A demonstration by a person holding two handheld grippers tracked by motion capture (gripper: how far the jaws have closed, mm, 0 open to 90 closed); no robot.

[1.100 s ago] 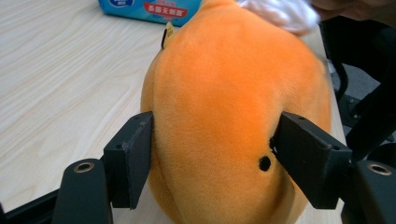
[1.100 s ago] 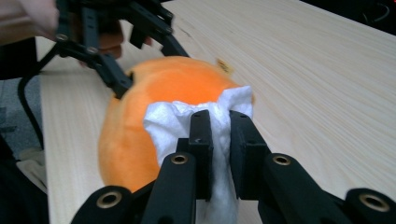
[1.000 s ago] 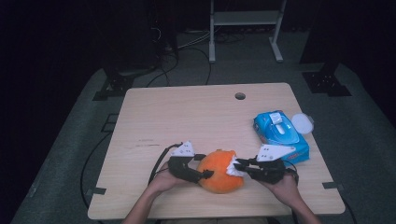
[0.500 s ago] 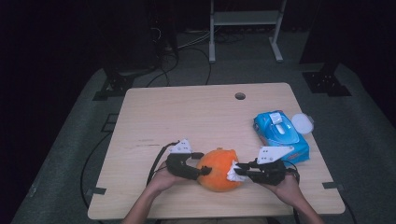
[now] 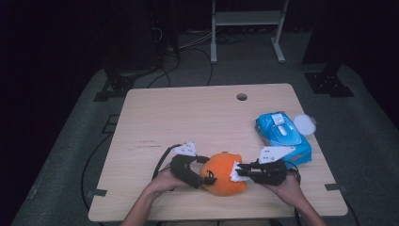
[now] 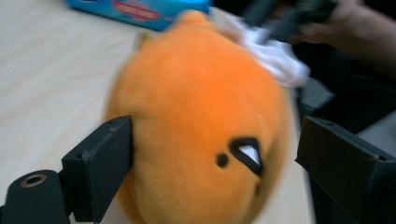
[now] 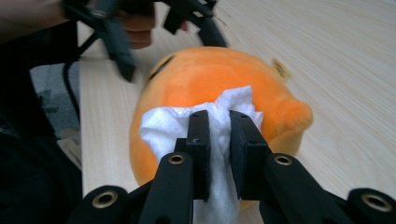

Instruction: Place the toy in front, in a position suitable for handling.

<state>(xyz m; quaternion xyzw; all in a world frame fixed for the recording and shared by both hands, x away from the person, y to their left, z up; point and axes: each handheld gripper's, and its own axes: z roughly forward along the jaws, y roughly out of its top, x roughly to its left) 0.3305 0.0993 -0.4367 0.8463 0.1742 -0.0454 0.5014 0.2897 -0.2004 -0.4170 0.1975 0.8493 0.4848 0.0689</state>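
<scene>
High view: an orange plush toy lies on the table near its front edge, between the two grippers. The left gripper sits against the toy's left side; the right gripper meets its right side with a white wipe at its tip. A blue wipes pack lies to the right, a white lid just beyond it.

Left gripper view: the jaws have just been opening and stand spread either side of the toy. The left jaw lies against the plush; the right jaw stands clear. The view is blurred.

Right gripper view: the right gripper has its jaws pressed nearly together, pinching the wipe, which rests on the toy's surface. The left gripper shows beyond the toy, its jaws apart.
</scene>
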